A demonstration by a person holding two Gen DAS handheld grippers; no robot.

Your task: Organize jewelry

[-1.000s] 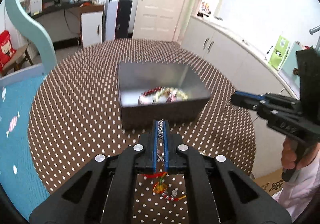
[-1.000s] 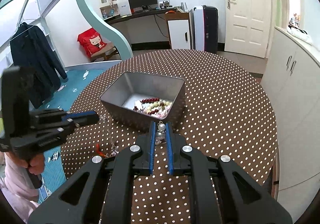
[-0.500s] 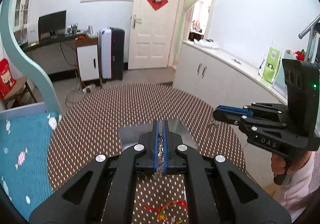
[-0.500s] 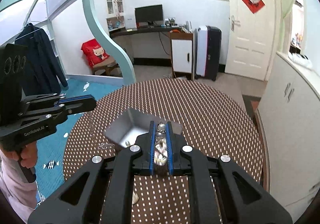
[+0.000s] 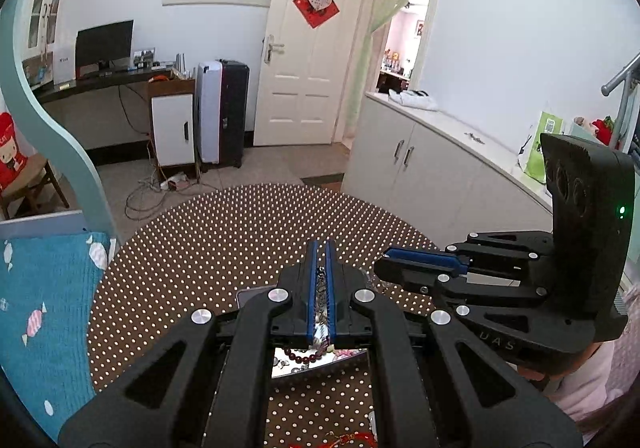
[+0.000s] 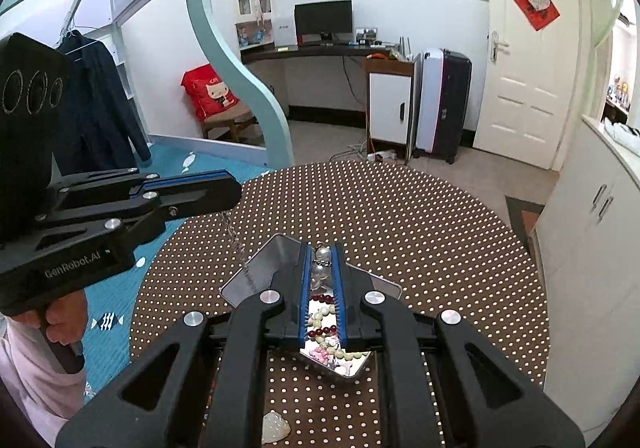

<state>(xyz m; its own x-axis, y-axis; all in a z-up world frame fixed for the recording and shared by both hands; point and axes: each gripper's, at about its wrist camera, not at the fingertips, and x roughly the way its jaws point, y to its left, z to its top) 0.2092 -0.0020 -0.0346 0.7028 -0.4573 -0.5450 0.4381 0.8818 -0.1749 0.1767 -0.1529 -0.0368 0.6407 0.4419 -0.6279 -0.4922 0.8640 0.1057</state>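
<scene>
My left gripper (image 5: 320,248) is shut on a thin silver chain (image 5: 320,296), held above the metal tin (image 5: 248,294). In the right wrist view that left gripper (image 6: 236,190) shows at left with the silver chain (image 6: 236,240) hanging from its tip toward the tin (image 6: 276,252). My right gripper (image 6: 320,248) is shut on a pearl bead necklace (image 6: 320,268) above the tin; it also shows in the left wrist view (image 5: 380,268). Beaded bracelets (image 6: 324,328) lie inside the tin.
The round table (image 6: 400,228) has a brown polka-dot cloth. A white shell-like piece (image 6: 276,426) lies near its front edge. A red and yellow cord ornament (image 5: 348,438) lies on the cloth below the left gripper. White cabinets (image 5: 440,168) stand to the right.
Both grippers have lifted with their jewelry and come in over the tin. The chain and the bead necklace have left the cloth and now hang above the tin.
</scene>
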